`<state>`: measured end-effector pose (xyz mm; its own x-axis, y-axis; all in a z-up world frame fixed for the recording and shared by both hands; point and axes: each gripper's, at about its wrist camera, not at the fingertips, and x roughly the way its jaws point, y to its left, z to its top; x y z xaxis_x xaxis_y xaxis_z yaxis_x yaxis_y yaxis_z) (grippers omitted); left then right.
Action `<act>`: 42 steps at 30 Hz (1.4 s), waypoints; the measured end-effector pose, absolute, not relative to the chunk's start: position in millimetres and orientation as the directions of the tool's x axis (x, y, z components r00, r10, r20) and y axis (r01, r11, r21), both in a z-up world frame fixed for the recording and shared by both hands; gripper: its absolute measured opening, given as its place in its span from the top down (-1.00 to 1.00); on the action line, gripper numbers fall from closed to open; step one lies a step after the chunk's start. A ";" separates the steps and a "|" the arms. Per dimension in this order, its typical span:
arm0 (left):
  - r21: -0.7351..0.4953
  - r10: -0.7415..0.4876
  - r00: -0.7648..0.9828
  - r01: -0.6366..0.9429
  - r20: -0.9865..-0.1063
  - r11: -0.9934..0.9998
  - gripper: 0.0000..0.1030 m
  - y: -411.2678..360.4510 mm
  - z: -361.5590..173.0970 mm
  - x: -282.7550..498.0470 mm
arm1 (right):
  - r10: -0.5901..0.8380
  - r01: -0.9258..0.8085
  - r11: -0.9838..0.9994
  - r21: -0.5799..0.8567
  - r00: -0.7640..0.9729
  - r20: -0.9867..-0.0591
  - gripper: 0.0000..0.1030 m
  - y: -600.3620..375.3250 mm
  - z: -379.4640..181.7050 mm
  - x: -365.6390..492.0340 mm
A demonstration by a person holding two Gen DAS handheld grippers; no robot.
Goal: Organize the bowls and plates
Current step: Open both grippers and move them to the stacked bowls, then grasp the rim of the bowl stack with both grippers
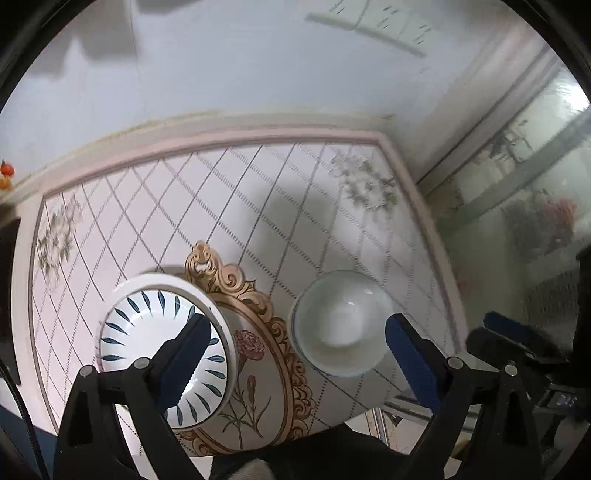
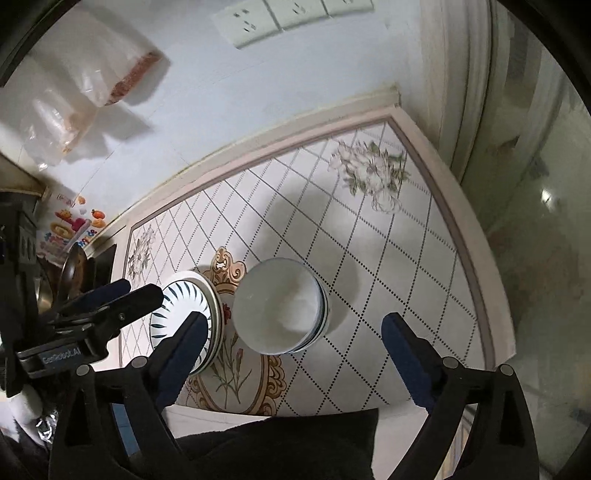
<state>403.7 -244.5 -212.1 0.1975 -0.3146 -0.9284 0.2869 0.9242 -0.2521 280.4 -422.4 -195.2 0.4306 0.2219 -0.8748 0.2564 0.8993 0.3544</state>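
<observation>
A stack of white plates with blue leaf marks (image 1: pixel 162 350) (image 2: pixel 184 317) sits on the tiled table (image 1: pixel 258 221), on its left part. Just right of it stands a stack of white bowls (image 1: pixel 340 325) (image 2: pixel 280 306) with blue-lined rims. My left gripper (image 1: pixel 299 321) hangs open above the gap between plates and bowls, one finger over the plates, nothing between its pads. My right gripper (image 2: pixel 295 320) hovers open above the bowls with its pads well clear of them. The left gripper (image 2: pixel 110 299) also shows at the left of the right wrist view, and the right gripper (image 1: pixel 509 332) at the right of the left wrist view.
The table ends at a raised pink border (image 2: pixel 480 258) on the right, beside a glass door. Wall sockets (image 2: pixel 280 18) and hanging plastic bags (image 2: pixel 74 107) are behind. A dark pan (image 2: pixel 70 273) stands at the far left. Dark cloth (image 2: pixel 280 443) lies at the near edge.
</observation>
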 end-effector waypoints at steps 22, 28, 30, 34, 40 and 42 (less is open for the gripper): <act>-0.428 -0.410 -0.145 0.133 -0.901 0.894 -0.69 -284.1 -357.9 450.1 | 0.585 0.344 0.690 0.637 0.252 -0.771 -0.88 -440.6 -391.6 336.6; -0.467 -0.442 -0.178 0.138 -0.879 0.873 -0.47 -292.0 -369.1 451.4 | 0.642 0.349 0.635 0.689 0.258 -0.722 -0.88 -441.4 -409.4 342.7; -0.482 -0.455 -0.193 0.130 -0.869 0.866 -0.32 -293.8 -373.7 450.6 | 0.649 0.341 0.632 0.696 0.256 -0.716 -0.86 -440.4 -410.8 346.6; -0.467 -0.442 -0.169 0.153 -0.881 0.871 -0.16 -294.7 -373.8 446.9 | 0.675 0.327 0.616 0.717 0.249 -0.694 -0.65 -434.7 -416.5 352.2; -0.459 -0.441 -0.145 0.137 -0.886 0.878 -0.09 -289.8 -371.7 445.1 | 0.675 0.331 0.612 0.719 0.255 -0.692 -0.22 -424.0 -421.8 357.3; -0.452 -0.436 -0.136 0.128 -0.890 0.883 -0.06 -288.3 -370.4 443.6 | 0.673 0.334 0.609 0.719 0.262 -0.692 -0.20 -423.7 -422.0 357.4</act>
